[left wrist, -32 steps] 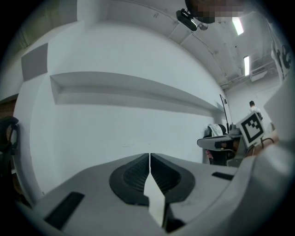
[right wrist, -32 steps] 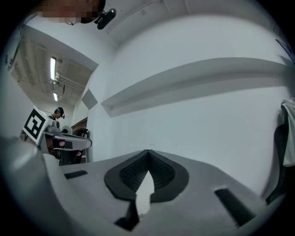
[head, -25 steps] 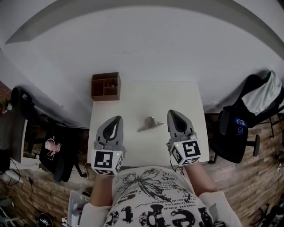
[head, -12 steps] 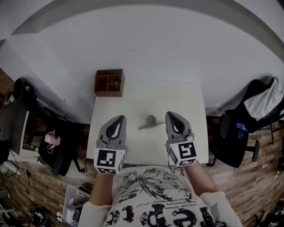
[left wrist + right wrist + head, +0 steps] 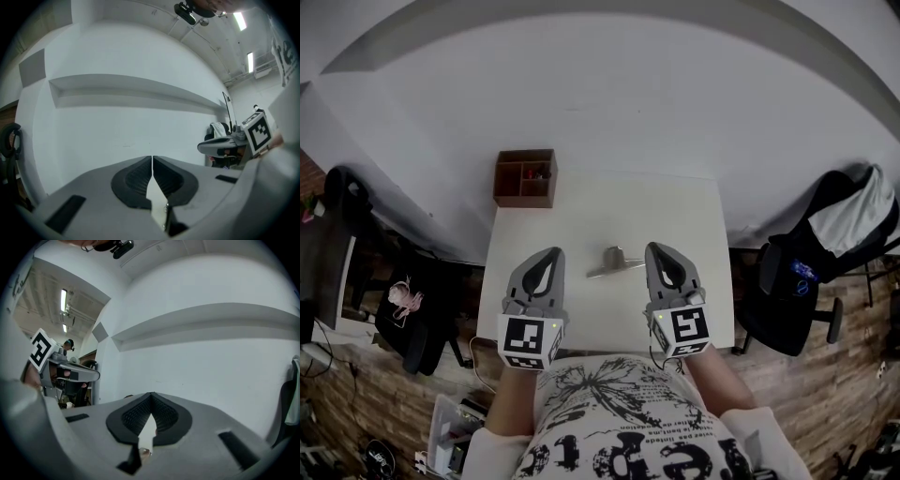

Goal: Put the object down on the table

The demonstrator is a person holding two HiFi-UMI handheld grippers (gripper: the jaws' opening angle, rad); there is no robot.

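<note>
Two sets of fingers pressed together, empty: left gripper and right gripper, low over white bench. Between them on bench, nearer right one, grey metal object. On shirt, large black lettering, not readable.

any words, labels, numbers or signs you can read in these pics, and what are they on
No text reads whole.
Shirt: large ornate letters, upside down and cut off at the picture's edge, with a smaller line above them; not legible.
Left marker cube, right marker cube: black-and-white square patterns, no letters.
Chair: a blue mark, too small to read.
</note>
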